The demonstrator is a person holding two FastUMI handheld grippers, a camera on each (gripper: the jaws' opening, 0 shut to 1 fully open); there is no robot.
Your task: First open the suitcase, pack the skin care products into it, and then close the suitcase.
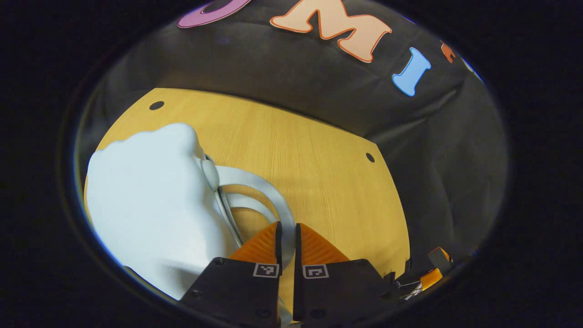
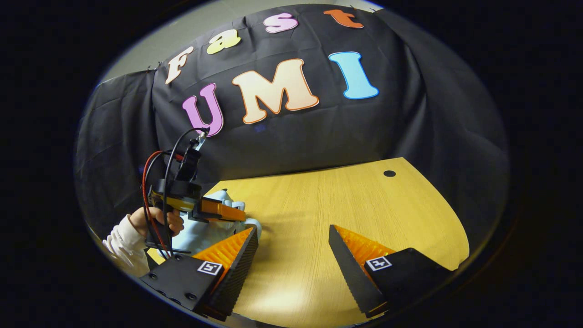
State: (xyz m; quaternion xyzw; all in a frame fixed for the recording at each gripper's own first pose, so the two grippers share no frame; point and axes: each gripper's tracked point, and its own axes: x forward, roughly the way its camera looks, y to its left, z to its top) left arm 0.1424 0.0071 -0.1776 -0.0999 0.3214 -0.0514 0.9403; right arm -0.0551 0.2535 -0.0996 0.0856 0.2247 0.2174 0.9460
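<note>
Left gripper view — handle [image 1: 273, 196] pinched

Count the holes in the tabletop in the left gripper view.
2. One hole sits near the far left corner, beyond the suitcase. The other is near the far right edge. The suitcase may hide more.

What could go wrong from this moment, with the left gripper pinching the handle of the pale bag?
1. The left gripper grips only the thin handle strap of the pale blue suitcase; the strap could slip out, or the case could swing or drag rather than open.
2. The right gripper hangs open over bare wooden table, giving the case no support.
3. The case lies near the table's left edge in the right gripper view, so a tug might pull it off.
</note>
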